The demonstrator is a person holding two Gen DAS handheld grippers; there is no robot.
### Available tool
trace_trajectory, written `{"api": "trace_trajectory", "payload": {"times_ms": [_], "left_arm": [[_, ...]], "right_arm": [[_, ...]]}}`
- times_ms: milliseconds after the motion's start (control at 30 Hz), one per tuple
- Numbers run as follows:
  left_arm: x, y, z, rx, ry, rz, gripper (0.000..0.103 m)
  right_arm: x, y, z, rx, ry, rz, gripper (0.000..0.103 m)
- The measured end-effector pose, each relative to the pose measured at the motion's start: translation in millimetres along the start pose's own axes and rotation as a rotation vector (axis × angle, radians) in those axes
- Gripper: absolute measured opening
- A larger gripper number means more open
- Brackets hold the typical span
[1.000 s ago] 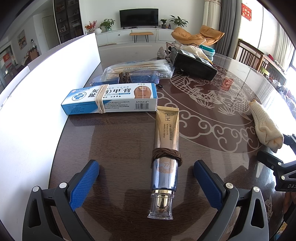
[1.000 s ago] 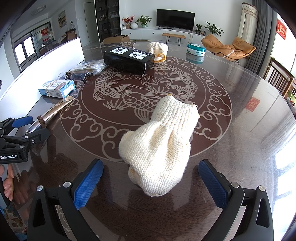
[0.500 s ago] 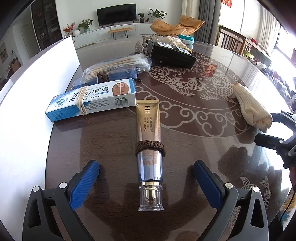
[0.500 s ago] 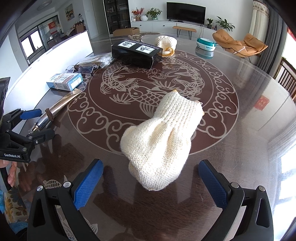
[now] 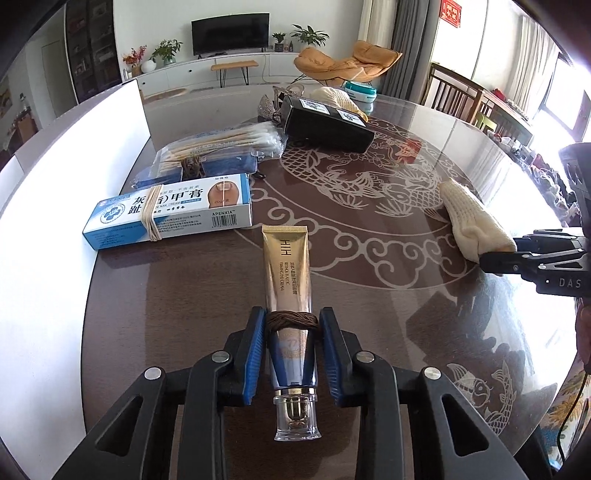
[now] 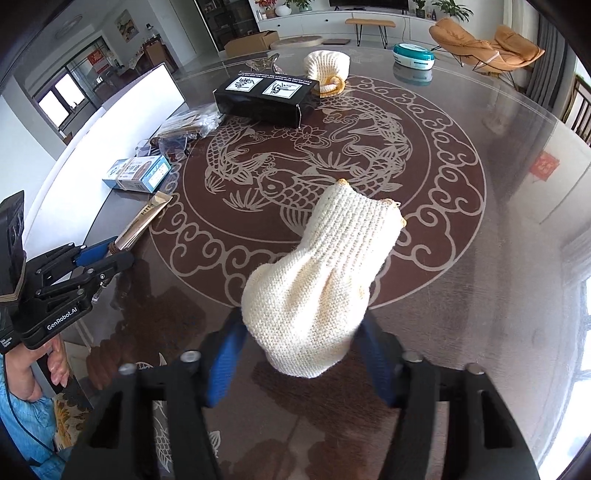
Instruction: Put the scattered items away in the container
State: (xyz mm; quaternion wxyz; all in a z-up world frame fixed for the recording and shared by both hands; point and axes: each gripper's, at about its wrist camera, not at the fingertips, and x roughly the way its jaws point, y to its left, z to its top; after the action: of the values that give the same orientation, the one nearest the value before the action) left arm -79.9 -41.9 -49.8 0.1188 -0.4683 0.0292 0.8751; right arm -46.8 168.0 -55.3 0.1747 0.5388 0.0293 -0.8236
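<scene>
Left wrist view: left gripper (image 5: 291, 325) closing, blue pads pinching gold-and-blue cream tube (image 5: 286, 273) at its brown band, frame centre. Right gripper (image 6: 303, 332) pinches cream knit glove (image 6: 321, 273), lower centre.

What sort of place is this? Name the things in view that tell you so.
Most likely a home living and dining room: a wall-mounted flat television, an orange lounge chair and a round dark glass-topped dining table with fish patterns.

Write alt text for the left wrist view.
The left gripper is closing its blue pads on a gold and blue cream tube lying on a dark patterned table. Beyond lie a blue medicine box and a cream knitted glove.
</scene>
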Motion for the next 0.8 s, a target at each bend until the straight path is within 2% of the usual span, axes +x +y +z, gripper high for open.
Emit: {"api": "trace_trajectory", "payload": {"times_ms": [67, 167, 267, 433, 633, 700, 733, 767, 800], "left_arm": [[-10, 2, -5, -0.014, -0.023, -0.008, 0.029], [-29, 6, -8, -0.043, -0.067, -0.042, 0.029], [-42, 3, -10, -0.027, -0.089, -0.039, 0.029], [-48, 0, -23, -0.011, -0.085, -0.040, 0.029], [-36, 4, -40, -0.023, -0.041, -0.049, 0.029], [-33, 7, -45, -0.030, -0.034, -0.051, 0.029], [-32, 7, -46, -0.031, -0.030, -0.053, 0.029], [-31, 8, -46, -0.033, -0.027, -0.054, 0.029], [-30, 8, -47, -0.033, -0.022, -0.054, 0.029]], "right_arm": [[-8, 3, -3, -0.007, -0.019, 0.011, 0.033], [-31, 15, -9, -0.037, -0.086, 0.009, 0.032], [-42, 25, -16, -0.056, -0.118, 0.012, 0.032], [-34, 28, -34, -0.058, -0.079, 0.029, 0.032], [-20, 18, -47, -0.041, 0.008, 0.031, 0.035], [-20, 16, -43, -0.027, 0.017, 0.016, 0.055], [-21, 16, -41, -0.026, 0.010, 0.015, 0.080], [-22, 17, -38, -0.026, 0.000, 0.018, 0.099], [-22, 19, -34, -0.025, -0.003, 0.020, 0.103]]}}
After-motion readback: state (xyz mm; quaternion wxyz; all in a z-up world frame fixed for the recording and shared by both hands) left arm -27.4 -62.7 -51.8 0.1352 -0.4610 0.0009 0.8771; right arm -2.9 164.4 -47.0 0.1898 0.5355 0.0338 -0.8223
